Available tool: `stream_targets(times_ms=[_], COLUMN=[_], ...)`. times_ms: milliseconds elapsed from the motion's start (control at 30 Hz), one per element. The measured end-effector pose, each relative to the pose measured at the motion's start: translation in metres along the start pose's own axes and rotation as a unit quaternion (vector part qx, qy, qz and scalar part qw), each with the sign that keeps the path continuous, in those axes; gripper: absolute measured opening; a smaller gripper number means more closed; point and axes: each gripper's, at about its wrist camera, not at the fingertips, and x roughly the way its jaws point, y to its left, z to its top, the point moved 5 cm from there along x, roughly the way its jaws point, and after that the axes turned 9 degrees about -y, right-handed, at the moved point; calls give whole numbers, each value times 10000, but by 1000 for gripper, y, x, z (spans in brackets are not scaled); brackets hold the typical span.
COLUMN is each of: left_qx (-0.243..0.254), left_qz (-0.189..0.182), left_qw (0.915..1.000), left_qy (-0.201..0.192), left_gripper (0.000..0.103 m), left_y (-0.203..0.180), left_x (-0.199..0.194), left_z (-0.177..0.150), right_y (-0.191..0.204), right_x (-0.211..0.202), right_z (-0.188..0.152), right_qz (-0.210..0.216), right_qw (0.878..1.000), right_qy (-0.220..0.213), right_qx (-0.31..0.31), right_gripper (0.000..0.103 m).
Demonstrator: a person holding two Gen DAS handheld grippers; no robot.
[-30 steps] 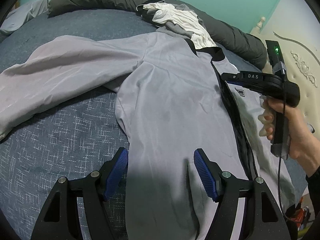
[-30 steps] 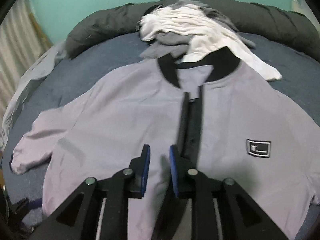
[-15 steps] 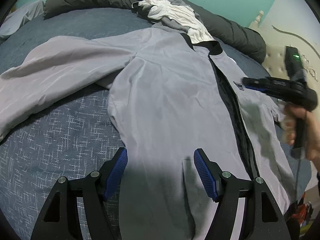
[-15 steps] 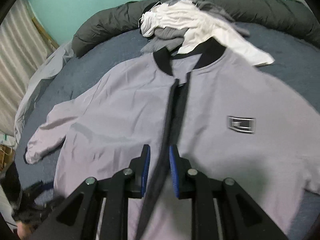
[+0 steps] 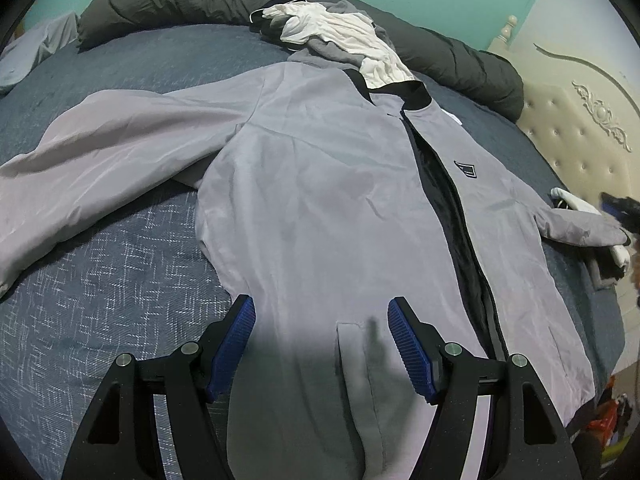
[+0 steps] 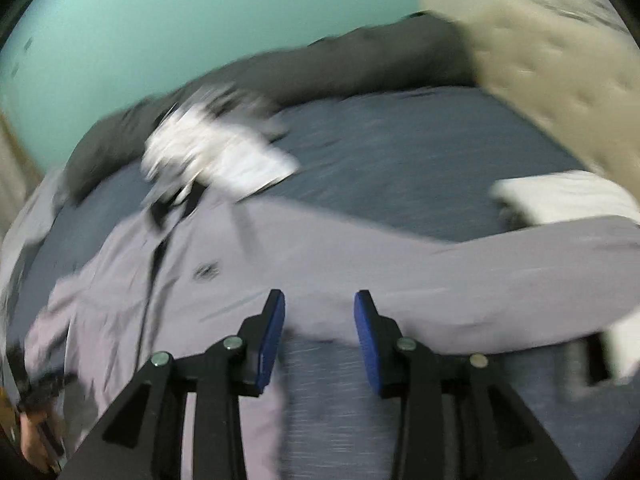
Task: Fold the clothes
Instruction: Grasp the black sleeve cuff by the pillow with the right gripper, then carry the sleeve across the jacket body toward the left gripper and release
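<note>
Both pairs of blue-padded fingers grip nothing. Your left gripper (image 5: 321,340) hangs with its jaws spread wide over the lower front of the light grey zip-up jacket with a black collar (image 5: 320,184), its pads (image 5: 408,350) clear of the cloth. Your right gripper (image 6: 319,332) is opening its jaws above the jacket's sleeve (image 6: 500,276), with nothing pressed between them; that view is badly blurred.

You have the jacket lying face up and spread flat on the dark blue patterned bedspread (image 5: 100,280), zip open down the middle, one sleeve stretched out to each side. Its collar touches a crumpled heap of white and grey clothes (image 5: 340,36). Behind that heap a dark grey rolled duvet (image 5: 180,0) runs along the teal wall. A cream tufted headboard (image 5: 580,152) stands at the right of the left wrist view, and a folded white cloth (image 6: 568,196) lies just beside the far sleeve.
</note>
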Motion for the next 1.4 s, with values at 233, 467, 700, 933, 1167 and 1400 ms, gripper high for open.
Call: stream_targets(times_ms=[233, 467, 700, 933, 1167, 1400], left_qx=[27, 65, 116, 128, 102, 27], left_qz=[48, 108, 151, 167, 156, 87], left_qw=[10000, 9999, 9998, 9998, 9998, 10000], left_qy=[-2, 25, 42, 51, 47, -8], left_gripper=[73, 73, 74, 75, 75, 75], left_y=[1, 0, -3, -2, 1, 5], left_x=[1, 7, 11, 14, 13, 4], left_z=[0, 1, 1, 1, 0, -1], right_y=[-145, -225, -252, -247, -233, -181], right_x=[-53, -83, -72, -55, -59, -69], right_z=[47, 40, 19, 19, 31, 60], right_qz=[-1082, -1589, -1537, -1635, -1886, -1508], right_qw=[9877, 9698, 9614, 9664, 9682, 9796], right_qy=[-503, -666, -484, -333, -575, -843], right_qx=[1013, 1724, 2232, 1956, 1536, 1028], right_gripper=[54, 60, 60, 52, 10, 9])
